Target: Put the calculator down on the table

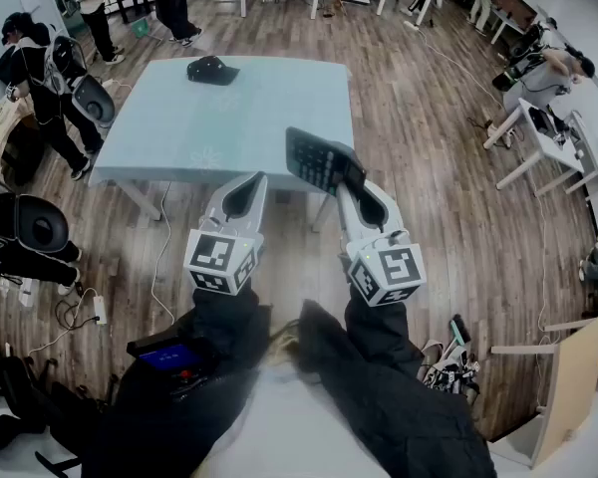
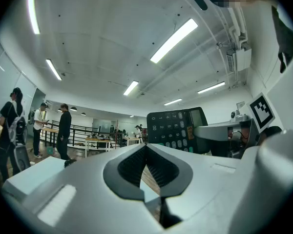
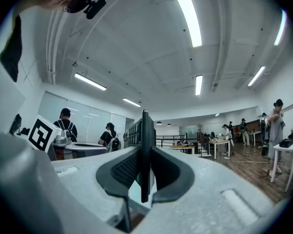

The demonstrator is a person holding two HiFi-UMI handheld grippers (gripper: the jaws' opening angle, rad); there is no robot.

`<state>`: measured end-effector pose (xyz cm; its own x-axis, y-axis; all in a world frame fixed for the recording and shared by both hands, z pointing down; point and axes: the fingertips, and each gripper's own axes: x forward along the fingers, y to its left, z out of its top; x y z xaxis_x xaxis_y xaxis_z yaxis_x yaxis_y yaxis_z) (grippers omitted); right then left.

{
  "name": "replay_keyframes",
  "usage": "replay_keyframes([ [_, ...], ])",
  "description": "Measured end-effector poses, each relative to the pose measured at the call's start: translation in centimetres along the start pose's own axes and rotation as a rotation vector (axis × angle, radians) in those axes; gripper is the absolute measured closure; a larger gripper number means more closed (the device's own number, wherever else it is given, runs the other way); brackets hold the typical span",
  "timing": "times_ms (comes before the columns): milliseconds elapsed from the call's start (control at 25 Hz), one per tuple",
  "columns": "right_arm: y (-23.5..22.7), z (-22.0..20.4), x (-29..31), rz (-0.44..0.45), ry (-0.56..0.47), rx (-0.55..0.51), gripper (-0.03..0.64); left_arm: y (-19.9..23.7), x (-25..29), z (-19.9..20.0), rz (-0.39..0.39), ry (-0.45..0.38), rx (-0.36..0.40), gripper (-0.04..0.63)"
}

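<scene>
A: How will the calculator [image 1: 319,159] handle?

B: It looks like a thin, stiff plastic slab. It is probably light, with a smooth casing that could slide between the pads. The keys and display are the delicate parts, so the plain border of the casing is the safest place to pinch.

A: Where is it now?

B: It is in the air, clamped in the right gripper [image 1: 351,182]. The right gripper view shows it edge-on [image 3: 145,150], upright, with one pad pressed to each flat face. Most of the body sticks out ahead of the jaw tips. The grip seems to be at the display end, because the left gripper view shows the display right beside the right gripper.

A: And the left gripper [image 1: 247,192]?

B: Its jaws are together at the tips with nothing between them. It sits just beside the right gripper, on that gripper's left. From there the calculator [image 2: 178,128] is ahead and to the right, with its keys turned towards the left gripper.

A: How does it sit relative to the table [image 1: 229,118]?

B: The pale table lies ahead of and below both grippers. In the head view the calculator hangs about over the table's near edge and does not touch it. A black cap [image 1: 211,69] rests well beyond the jaws, at the far side of the table. By the look of it, the calculator must be turned flat and lowered before the pads let go.
</scene>
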<state>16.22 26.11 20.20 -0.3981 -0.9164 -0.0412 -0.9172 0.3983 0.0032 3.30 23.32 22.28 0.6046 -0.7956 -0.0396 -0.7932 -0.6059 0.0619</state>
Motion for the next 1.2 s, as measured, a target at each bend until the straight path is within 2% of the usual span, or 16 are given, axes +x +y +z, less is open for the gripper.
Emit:
replay_keyframes([
  [400,-1.0,0.3,0.9,-0.002,-0.02,-0.015,0.556,0.2,2.0,0.0,-0.022,0.0,0.001,0.597],
  [760,-0.1,-0.3,1.2,0.025,-0.023,0.029,0.552,0.8,1.2,-0.7,-0.015,0.014,-0.016,0.597],
  [1200,2.6,-0.7,2.7,0.024,-0.012,0.04,0.557,4.1,-1.4,-1.5,0.024,0.033,-0.044,0.597],
])
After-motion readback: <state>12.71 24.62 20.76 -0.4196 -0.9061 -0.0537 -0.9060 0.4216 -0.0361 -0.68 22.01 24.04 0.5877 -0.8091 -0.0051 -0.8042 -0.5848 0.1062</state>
